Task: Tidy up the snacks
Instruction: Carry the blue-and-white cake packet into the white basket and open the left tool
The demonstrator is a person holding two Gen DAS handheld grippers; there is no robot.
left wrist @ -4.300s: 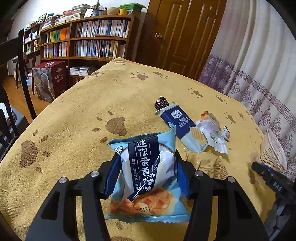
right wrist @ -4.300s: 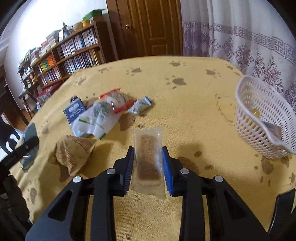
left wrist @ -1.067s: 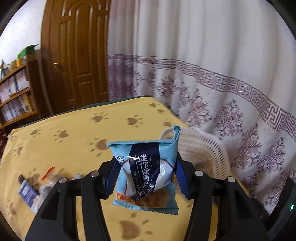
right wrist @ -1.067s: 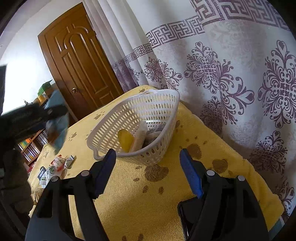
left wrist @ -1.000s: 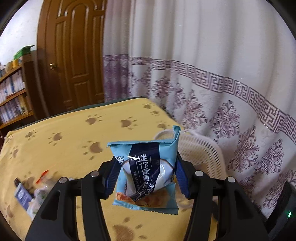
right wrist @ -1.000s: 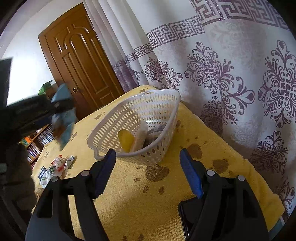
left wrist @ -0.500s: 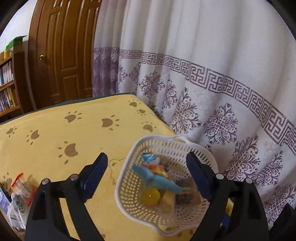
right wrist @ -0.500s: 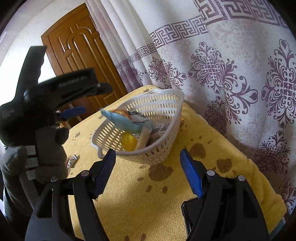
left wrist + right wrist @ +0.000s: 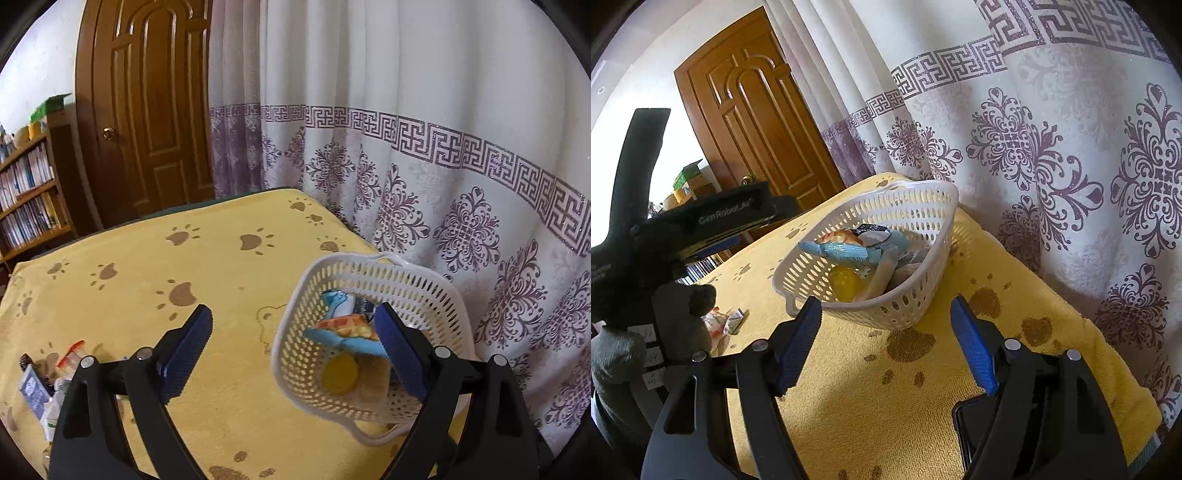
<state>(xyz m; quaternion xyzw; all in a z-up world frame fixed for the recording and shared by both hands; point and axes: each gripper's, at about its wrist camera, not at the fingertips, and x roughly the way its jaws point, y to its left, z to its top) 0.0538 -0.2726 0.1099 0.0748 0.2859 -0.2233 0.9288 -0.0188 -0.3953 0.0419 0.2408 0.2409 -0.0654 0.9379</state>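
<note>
The left tongs (image 9: pixel 293 352) are opening, nothing between the pads now, and the blue snack packet (image 9: pixel 345 332) they carried a second ago lies in the white basket (image 9: pixel 424 288) on top of the other snacks. One more item sorted. The right tongs (image 9: pixel 886 345) hang spread and empty, short of the basket. Several wrappers (image 9: pixel 44 384) wait on the yellow worktop (image 9: pixel 147 258) well to the left, likely the next pickup.

White basket (image 9: pixel 424 291) hard against curtain (image 9: pixel 443 166), snacks heaped inside, bare yellow cloth (image 9: pixel 221 258) left of it
</note>
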